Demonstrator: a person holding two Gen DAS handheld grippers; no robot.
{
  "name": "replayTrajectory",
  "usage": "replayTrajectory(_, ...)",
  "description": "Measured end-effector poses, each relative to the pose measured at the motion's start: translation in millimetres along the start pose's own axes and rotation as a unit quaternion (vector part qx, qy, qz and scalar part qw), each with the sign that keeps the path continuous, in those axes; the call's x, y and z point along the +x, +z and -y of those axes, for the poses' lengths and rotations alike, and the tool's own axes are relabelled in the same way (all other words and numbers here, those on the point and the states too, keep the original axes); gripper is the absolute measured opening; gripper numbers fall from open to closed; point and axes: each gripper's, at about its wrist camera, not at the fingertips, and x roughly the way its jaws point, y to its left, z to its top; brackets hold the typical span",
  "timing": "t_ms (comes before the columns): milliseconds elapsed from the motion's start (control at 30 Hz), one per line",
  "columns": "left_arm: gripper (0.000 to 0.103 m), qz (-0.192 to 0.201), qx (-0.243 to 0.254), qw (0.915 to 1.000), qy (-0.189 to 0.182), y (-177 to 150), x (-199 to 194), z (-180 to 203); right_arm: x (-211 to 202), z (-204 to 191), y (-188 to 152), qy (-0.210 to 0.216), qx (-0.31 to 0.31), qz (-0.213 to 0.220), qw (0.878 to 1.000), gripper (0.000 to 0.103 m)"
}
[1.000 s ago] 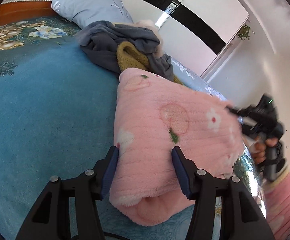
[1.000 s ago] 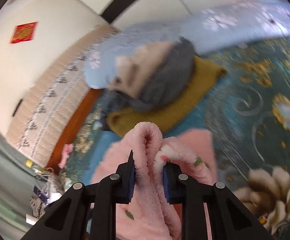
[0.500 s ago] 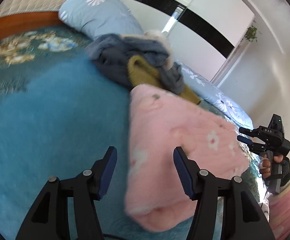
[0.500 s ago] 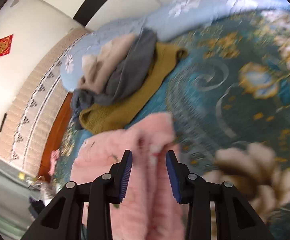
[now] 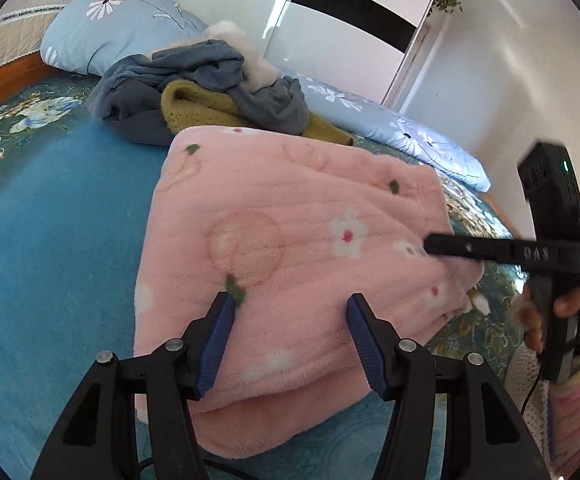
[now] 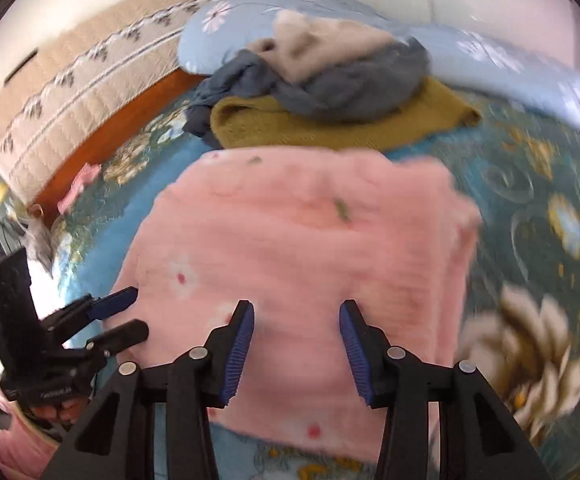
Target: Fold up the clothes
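A bed covered by a blue floral bedspread carries everything. At its centre lies a folded pink fleece garment. Toward twelve o'clock sits a mustard knit, a grey garment heaped on it (something cream-coloured on top). Pale blue pillows line the far edge.

Blue blanket left of pink garment lies free; clothes pile blocks behind.

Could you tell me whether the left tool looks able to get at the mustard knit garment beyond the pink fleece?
Probably yes: the left tool is open and holds nothing, though the pink fleece lies between, and grey clothes cover much of the mustard knit garment.
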Motion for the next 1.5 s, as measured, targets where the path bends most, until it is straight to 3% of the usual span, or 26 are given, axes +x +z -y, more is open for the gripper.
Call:
replayTrajectory(267, 0.064, 0.001, 0.02, 0.9997, 0.012, -7, 7, 6, 7, 18, -23, 0.013, 0.024, 0.01, 1.0, 0.048)
replayTrajectory(367, 0.064, 0.005, 0.007, 1.0, 0.004, -8, 5, 2, -1, 15, -13, 0.018, 0.048, 0.018, 0.999, 0.048)
replayTrajectory(500, 0.064, 0.007, 0.001, 1.0, -0.001, -8, 5, 0, -21, -1, 7, 0.003, 0.011, 0.059, 0.998, 0.049)
replayTrajectory(633, 0.064, 0.01, 0.001, 0.9999, -0.003, -9, 5, -1, -22, 4, 34, 0.002, 0.016, 0.1, 0.995, 0.049)
replayTrajectory(833, 0.064, 0.013, -0.002, 0.9999, -0.011, -10, 5, -3, 14, 34, 45, -0.016, 0.059, 0.064, 0.996, 0.05)
replayTrajectory(900, 0.064, 0.014, -0.001, 0.9998, -0.011, -10, 5, -3, 21, 48, 43, 0.0, 0.089, 0.056, 0.994, 0.05)
replayTrajectory(1200, 0.064, 0.02, -0.001, 0.9997, -0.011, -13, 3, -5, 6, 54, 31, 0.033, 0.118, 0.075, 0.99, 0.05)
replayTrajectory(1333, 0.064, 0.021, -0.003, 0.9997, -0.011, -12, 4, -6, -17, 56, 22, 0.018, 0.125, 0.1, 0.987, 0.064)
replayTrajectory(1500, 0.064, 0.026, -0.013, 0.9995, -0.013, -11, -1, -8, 9, 88, 3, 0.029, 0.19, 0.05, 0.98, 0.068)
